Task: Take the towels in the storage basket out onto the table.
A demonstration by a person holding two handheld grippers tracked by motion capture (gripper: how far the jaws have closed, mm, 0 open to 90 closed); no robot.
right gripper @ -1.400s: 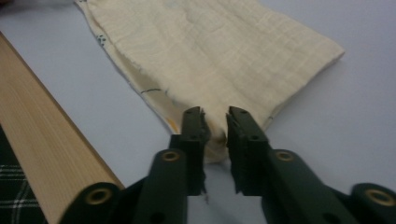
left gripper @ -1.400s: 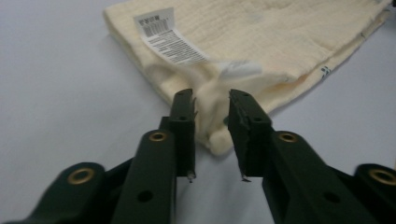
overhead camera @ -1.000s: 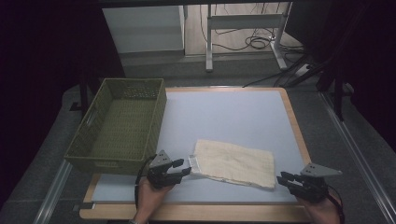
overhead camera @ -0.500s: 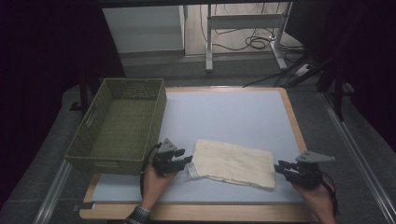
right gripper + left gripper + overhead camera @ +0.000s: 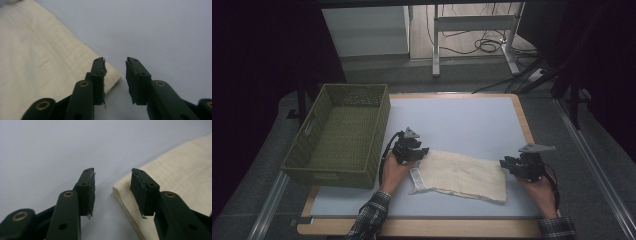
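Cloth (image 5: 462, 175) (one) between two grippers, left (image 5: 421, 152), right (image 5: 504, 164).

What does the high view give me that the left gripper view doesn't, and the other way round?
High view alone: the green basket at the table's left, the right gripper at the cloth's right end, the white label at its left edge, both hands, and the floor with cables beyond.

Left gripper view alone: the open gap between the left gripper jaws, which have just been closing, with the cloth's folded corner just inside the gap and neither pad pressing on it.

Both: the cream cloth lying on the pale blue table top.
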